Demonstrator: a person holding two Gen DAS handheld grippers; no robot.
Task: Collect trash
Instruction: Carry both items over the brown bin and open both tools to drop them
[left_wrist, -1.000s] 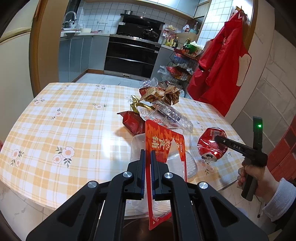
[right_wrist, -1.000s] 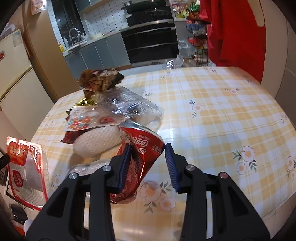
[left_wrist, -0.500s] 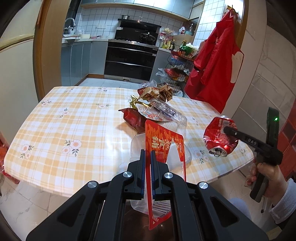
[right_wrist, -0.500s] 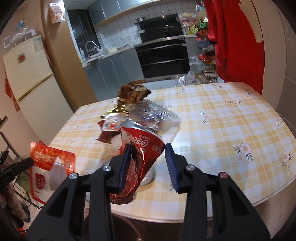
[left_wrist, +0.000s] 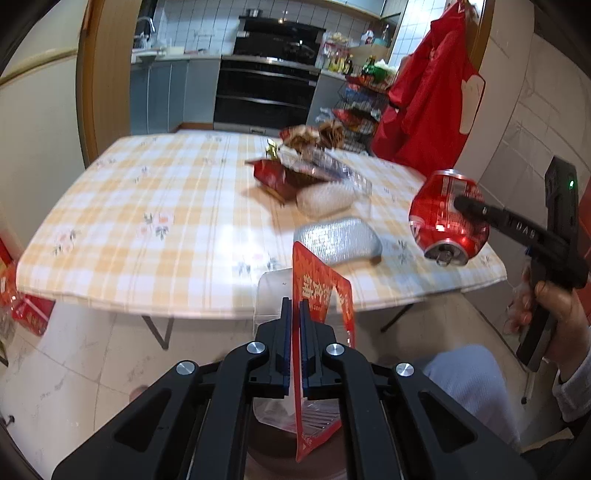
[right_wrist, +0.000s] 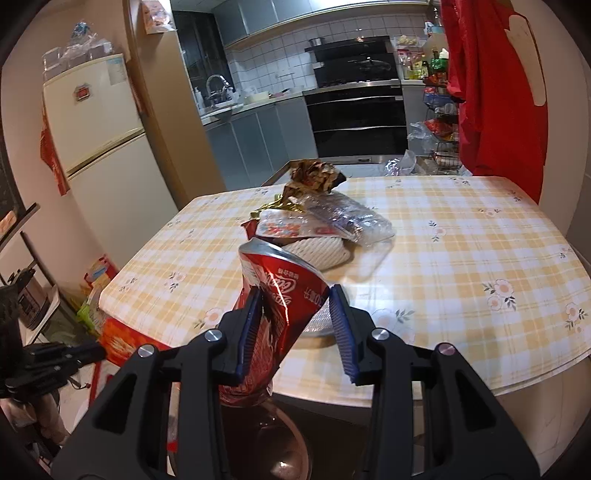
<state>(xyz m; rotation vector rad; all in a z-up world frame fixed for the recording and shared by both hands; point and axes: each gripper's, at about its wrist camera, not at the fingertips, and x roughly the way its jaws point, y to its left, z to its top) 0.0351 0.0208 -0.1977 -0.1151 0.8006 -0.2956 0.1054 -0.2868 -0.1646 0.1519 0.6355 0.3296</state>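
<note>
One crushed red aluminium can (right_wrist: 275, 302) is clamped in the partly open right gripper (right_wrist: 295, 325). One flat red plastic packet (left_wrist: 321, 314) is pinched in the closed left gripper (left_wrist: 294, 332). Both are off the checked table (left_wrist: 147, 206).

Both views are taken from wrist-mounted fisheye cameras, aimed forward and down along black jaws that fill the lower frame. From the left wrist, the checked counter (left_wrist: 155, 206) is seen from off its near edge, the kitchen at the top. From the right wrist, the same counter (right_wrist: 461, 258) is viewed closer. The wrapper pile (left_wrist: 306, 166) (right_wrist: 317, 218) and the oven (left_wrist: 266, 96) (right_wrist: 354, 110) are shared
</note>
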